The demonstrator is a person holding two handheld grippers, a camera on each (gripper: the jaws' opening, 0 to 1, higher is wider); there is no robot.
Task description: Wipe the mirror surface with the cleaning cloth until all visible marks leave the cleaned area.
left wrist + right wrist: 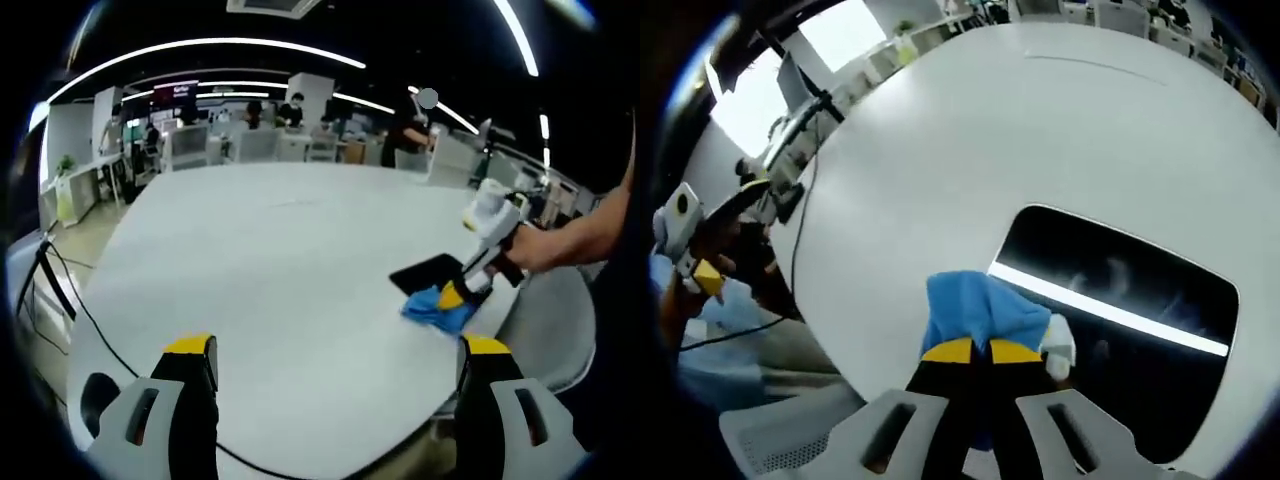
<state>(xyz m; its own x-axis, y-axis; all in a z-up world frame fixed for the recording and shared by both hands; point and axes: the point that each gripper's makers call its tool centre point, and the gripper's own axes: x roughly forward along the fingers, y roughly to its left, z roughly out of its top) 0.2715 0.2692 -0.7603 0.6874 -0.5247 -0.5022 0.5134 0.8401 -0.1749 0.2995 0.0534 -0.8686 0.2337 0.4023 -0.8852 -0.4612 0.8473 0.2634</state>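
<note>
A dark rectangular mirror (1120, 290) lies flat on the white table (1040, 130), reflecting a bright ceiling strip, with faint smudges near its middle. My right gripper (983, 351) is shut on a blue cleaning cloth (975, 305), which rests at the mirror's near left edge. In the left gripper view the mirror (428, 271) and the cloth (436, 309) sit at the table's right side, with the right gripper (470, 290) on them, held by a person's hand. My left gripper (338, 350) hovers open over the table (270, 260), nothing between its fingers.
Black cables (62, 285) run along the table's left edge. A grey chair (558, 325) stands by the right edge. Desks, chairs and people fill the far background. The left gripper (695, 255), held in a hand, appears beyond the table edge, near a cable (808, 175).
</note>
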